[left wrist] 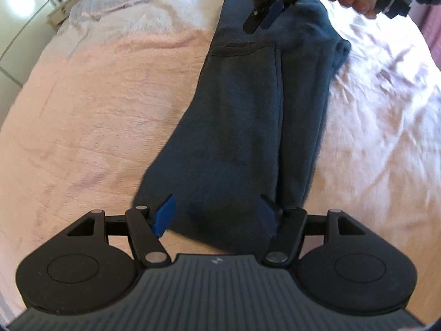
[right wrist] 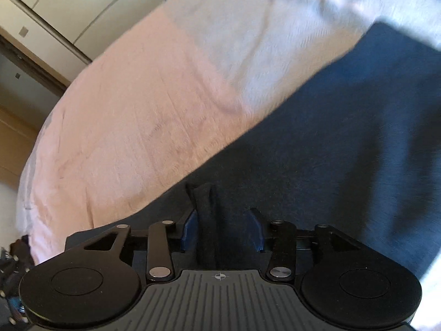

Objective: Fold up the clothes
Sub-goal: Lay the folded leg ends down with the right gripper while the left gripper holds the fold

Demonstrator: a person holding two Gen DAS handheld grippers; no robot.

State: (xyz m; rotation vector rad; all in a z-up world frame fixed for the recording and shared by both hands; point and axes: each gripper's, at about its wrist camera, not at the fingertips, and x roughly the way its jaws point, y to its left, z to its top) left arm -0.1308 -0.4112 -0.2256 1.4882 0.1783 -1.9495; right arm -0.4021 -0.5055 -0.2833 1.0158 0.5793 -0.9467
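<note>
Dark blue fleece garment (left wrist: 248, 115), folded into a long strip, lies on a pink, wrinkled plush bedspread (left wrist: 96, 110). Left gripper (left wrist: 215, 215) hangs open above its near end, holding nothing. Right gripper (right wrist: 223, 229) stands part open, a limp fabric fold (right wrist: 205, 220) between the pads, apparently unclamped; white cabinets (right wrist: 82, 8) behind

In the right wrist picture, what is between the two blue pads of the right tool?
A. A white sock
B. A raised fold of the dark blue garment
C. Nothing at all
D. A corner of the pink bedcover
B: a standing fold of the dark blue garment rises between the blue pads of the right tool, whose pads stand apart from it on the right side; the pink bedcover lies further away.
</note>
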